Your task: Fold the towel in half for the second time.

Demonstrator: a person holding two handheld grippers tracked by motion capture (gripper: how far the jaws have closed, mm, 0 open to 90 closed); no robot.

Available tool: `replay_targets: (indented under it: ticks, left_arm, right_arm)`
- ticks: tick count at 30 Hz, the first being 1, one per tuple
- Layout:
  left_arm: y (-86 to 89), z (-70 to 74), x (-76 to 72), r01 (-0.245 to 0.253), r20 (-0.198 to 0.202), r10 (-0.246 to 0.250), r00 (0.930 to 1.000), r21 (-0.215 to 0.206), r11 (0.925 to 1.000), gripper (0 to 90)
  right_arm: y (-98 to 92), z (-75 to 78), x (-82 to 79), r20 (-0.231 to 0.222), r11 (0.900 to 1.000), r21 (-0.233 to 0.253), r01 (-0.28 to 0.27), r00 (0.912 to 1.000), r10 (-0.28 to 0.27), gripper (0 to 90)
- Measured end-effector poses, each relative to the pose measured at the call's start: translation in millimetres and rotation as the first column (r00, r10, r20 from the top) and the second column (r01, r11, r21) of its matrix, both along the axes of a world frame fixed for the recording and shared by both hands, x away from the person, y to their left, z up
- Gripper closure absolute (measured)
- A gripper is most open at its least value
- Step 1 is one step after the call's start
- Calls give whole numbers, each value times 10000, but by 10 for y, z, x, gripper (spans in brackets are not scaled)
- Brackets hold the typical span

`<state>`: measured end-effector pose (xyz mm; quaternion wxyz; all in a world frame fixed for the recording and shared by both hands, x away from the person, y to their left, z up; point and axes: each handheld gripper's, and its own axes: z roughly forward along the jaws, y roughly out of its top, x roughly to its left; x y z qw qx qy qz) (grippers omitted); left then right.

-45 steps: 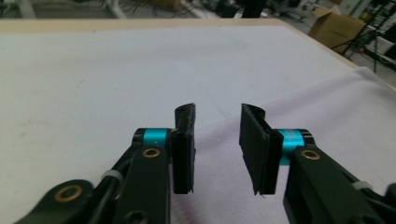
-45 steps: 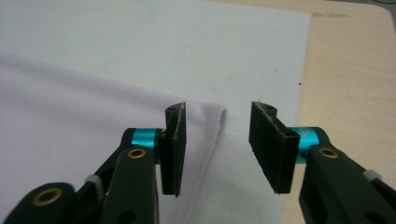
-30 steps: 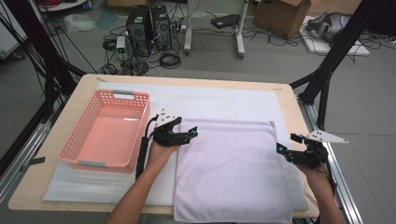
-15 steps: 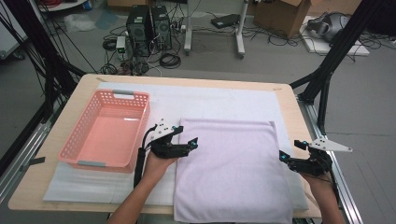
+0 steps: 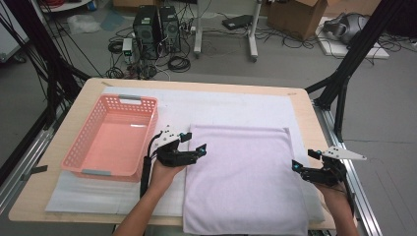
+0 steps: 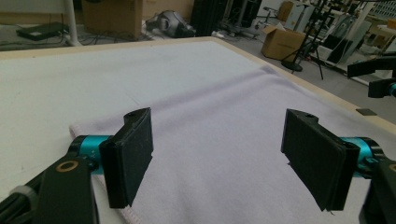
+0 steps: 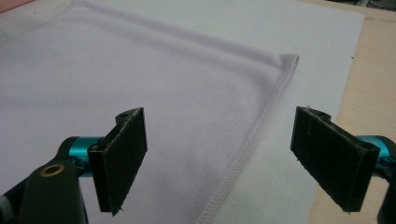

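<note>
We're over the lilac towel (image 5: 246,182) now, spread flat on the white mat (image 5: 236,108) toward our side of the table, its near edge at the table's front. Our left gripper (image 5: 195,147) sits at the towel's left edge, jaws wide apart, holding nothing. Our right gripper (image 5: 301,167) mirrors it at the right edge, jaws just as wide. We'd judge that symmetry is deliberate: one tool per side, so both edges can be pinched together for a fold.

The left gripper view puts the towel (image 6: 224,126) between our spread jaws and catches the other gripper (image 6: 378,77) far across the cloth. The right gripper view gives us what the high view can't: the stitched hem (image 7: 261,126) running between our jaws up to the far corner (image 7: 290,60), the hem lying flat on the mat. Whether the jaw tips touch the cloth is hard to tell from here.

The pink basket (image 5: 86,162) waits empty, just left of the towel.
</note>
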<state>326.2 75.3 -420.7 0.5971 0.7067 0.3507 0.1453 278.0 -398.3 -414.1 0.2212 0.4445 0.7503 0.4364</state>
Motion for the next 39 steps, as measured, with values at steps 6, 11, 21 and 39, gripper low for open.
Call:
replay_targets:
  ticks: [6, 11, 21, 39]
  left_arm:
    - [-2, -37, 34, -212, -252, 218, 9994, 257, 9994, 264]
    - [-4, -79, 73, -350, -537, 383, 9978, 600, 9976, 271]
    - [-6, -228, 275, -1168, -1221, 1244, 9847, 679, 9908, 283]
    - [-112, -316, 654, -1896, -2434, 2416, 9394, 2185, 9573, 342]
  right_arm:
    - [-7, -37, 19, -98, 10000, 4, 46, 9999, -46, 176]
    - [-7, -95, 49, -259, 10000, -98, -13, 9997, 10, 176]
    - [19, -159, 227, -753, 9993, 307, 234, 9969, -211, 176]
    - [3, -265, 623, -1624, 9939, -93, 1099, 9806, -1100, 193]
